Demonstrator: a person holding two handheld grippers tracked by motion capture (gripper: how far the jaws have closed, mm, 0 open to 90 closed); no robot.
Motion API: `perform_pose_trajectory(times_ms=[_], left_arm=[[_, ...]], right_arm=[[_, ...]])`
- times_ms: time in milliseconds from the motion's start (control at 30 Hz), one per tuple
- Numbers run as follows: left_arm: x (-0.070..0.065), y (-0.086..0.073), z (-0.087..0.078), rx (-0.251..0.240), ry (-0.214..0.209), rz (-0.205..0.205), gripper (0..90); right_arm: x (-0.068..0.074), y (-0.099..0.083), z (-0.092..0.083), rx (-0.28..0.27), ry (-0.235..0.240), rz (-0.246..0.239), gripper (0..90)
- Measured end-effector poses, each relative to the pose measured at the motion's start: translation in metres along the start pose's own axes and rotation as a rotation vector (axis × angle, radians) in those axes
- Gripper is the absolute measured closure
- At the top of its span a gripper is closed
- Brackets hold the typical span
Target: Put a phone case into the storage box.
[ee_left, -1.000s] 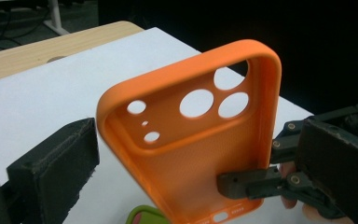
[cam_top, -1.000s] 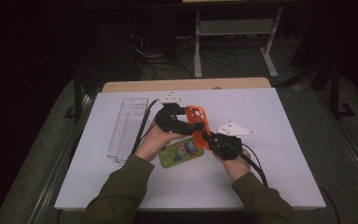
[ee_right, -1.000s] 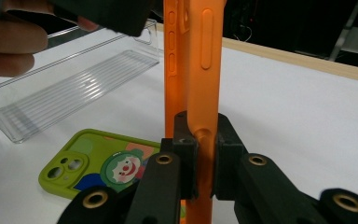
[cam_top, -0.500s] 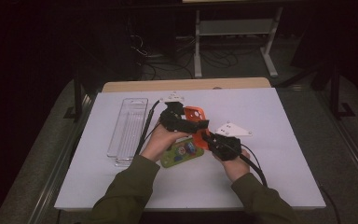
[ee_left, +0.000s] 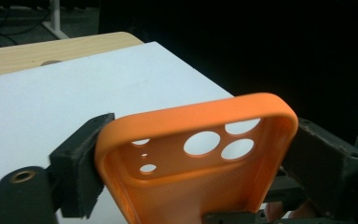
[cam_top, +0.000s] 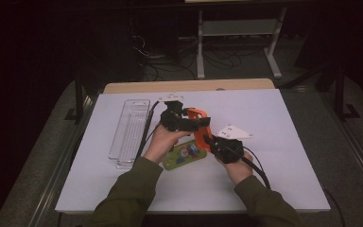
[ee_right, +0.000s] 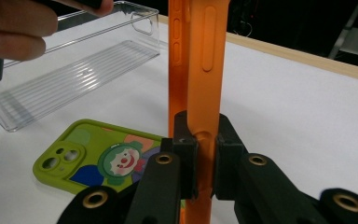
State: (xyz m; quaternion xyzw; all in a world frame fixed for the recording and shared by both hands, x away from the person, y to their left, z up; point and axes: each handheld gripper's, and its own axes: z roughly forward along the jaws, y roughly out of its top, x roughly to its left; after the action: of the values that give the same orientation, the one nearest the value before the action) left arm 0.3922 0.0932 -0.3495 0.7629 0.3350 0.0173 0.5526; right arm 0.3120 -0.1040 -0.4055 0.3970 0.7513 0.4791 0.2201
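1. White worktop (cam_top: 274, 142): clear plastic tray (cam_top: 128, 132) near its left edge, green clown phone case (cam_top: 184, 155) flat mid-table.
2. Orange phone case (ee_left: 200, 158) held upright above centre.
3. Right gripper (ee_right: 200, 140) clamps its edge; left gripper (ee_left: 191, 163), jaws just closing, spans its width.
4. Handover under way, I'd say; next, one gripper releases.

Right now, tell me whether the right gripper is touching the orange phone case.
Touching. The right gripper view shows the right gripper with both pads pressed against the edge of the orange phone case.
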Motion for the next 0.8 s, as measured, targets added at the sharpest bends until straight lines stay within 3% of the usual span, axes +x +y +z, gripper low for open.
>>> perform_pose_trajectory(times_ms=[500, 633, 800], left_arm=[[-0.0011, -0.0001, -0.0011, 0.018, 0.001, 0.030, 17.2], [-0.0002, 0.0005, -0.0022, 0.016, 0.002, 0.029, 17.3], [0.0005, 0.0016, -0.0044, 0.018, 0.011, 0.038, 17.3]], right_arm=[[-0.0016, 0.0007, 0.0018, 0.038, 0.023, -0.030, 77.8], [-0.0017, 0.0011, 0.0018, 0.055, 0.040, -0.048, 65.5], [-0.0060, 0.0017, 0.0007, 0.071, 0.051, -0.037, 40.3]])
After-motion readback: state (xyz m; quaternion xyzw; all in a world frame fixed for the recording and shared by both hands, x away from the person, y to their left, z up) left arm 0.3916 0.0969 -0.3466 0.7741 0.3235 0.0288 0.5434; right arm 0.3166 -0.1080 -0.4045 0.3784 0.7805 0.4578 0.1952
